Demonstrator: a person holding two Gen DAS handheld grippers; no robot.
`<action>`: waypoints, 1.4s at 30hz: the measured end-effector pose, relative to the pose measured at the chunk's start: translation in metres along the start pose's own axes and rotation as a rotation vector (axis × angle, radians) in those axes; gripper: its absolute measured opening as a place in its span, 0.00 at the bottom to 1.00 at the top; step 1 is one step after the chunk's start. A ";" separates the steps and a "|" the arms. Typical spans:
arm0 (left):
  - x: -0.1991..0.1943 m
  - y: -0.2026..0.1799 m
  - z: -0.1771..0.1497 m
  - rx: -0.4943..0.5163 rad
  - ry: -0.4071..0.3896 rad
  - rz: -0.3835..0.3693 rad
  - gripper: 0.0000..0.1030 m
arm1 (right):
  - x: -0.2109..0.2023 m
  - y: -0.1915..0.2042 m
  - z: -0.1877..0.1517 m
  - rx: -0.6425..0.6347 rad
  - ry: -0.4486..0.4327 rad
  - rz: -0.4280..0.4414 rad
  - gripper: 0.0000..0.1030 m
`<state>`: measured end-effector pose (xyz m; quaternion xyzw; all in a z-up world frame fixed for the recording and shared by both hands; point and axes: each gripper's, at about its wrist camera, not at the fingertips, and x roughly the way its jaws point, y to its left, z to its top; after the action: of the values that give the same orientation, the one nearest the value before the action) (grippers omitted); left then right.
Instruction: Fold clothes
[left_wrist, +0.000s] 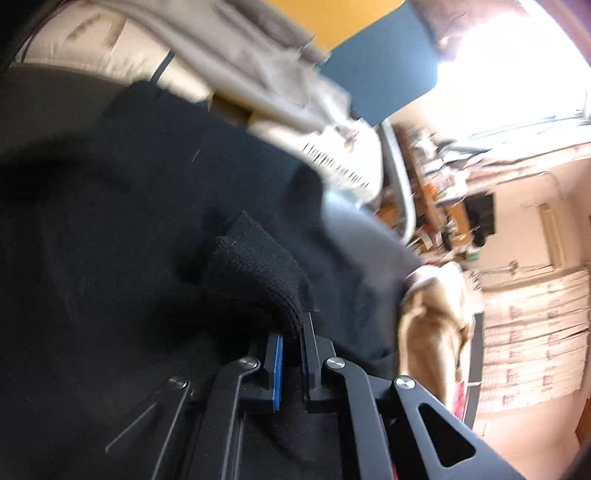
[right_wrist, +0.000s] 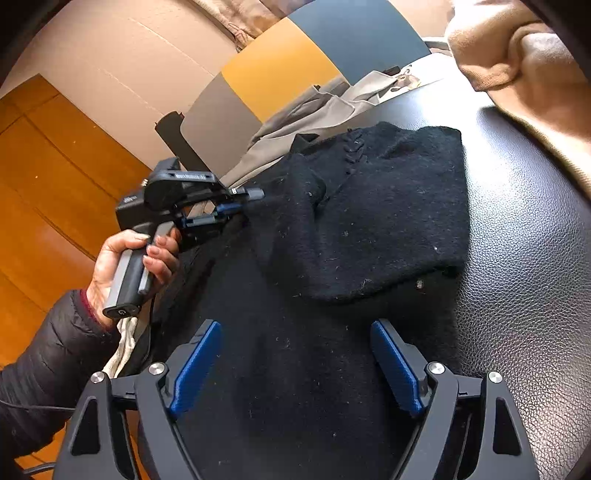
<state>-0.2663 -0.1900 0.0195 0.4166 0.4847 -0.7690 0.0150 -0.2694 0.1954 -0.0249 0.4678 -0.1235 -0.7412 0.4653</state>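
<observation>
Across the middle of the right wrist view, a black pebbled leather surface (right_wrist: 524, 236) carries a black knitted woollen garment (right_wrist: 369, 221), which fills the centre and lower part of that frame and has one part doubled over on top of the rest, a laced seam showing near its upper edge. Beyond it, toward the upper centre, lies a grey-beige cloth garment (right_wrist: 325, 110), and a tan soft fabric (right_wrist: 517, 51) fills the upper right corner. At the left of the same frame, a hand (right_wrist: 125, 266) in a dark quilted sleeve (right_wrist: 48, 369) grips the handle of the left gripper (right_wrist: 236, 205), whose tips meet the left edge of the black knit. From the left wrist view, which is blurred, the left gripper (left_wrist: 291, 332) has its blue-padded fingers (left_wrist: 277, 354) drawn close together, clamped on a thick fold of the black knit that bulges up between them. At the bottom of the right wrist view, the right gripper (right_wrist: 295, 358) hangs over the black knit with its blue-padded fingers (right_wrist: 195, 365) spread wide and nothing between them.
</observation>
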 end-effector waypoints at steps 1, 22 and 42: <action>-0.010 -0.007 0.002 -0.008 -0.031 -0.031 0.05 | 0.000 0.000 0.000 -0.002 0.000 0.000 0.82; -0.217 0.007 -0.014 0.008 -0.427 -0.137 0.05 | 0.001 0.007 0.001 0.017 0.009 -0.041 0.82; -0.231 0.210 -0.095 -0.227 -0.288 0.074 0.23 | 0.005 0.022 0.016 -0.103 0.061 -0.307 0.81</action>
<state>0.0336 -0.3171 -0.0004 0.3155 0.5455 -0.7599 0.1593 -0.2700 0.1753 -0.0061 0.4790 0.0016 -0.7944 0.3735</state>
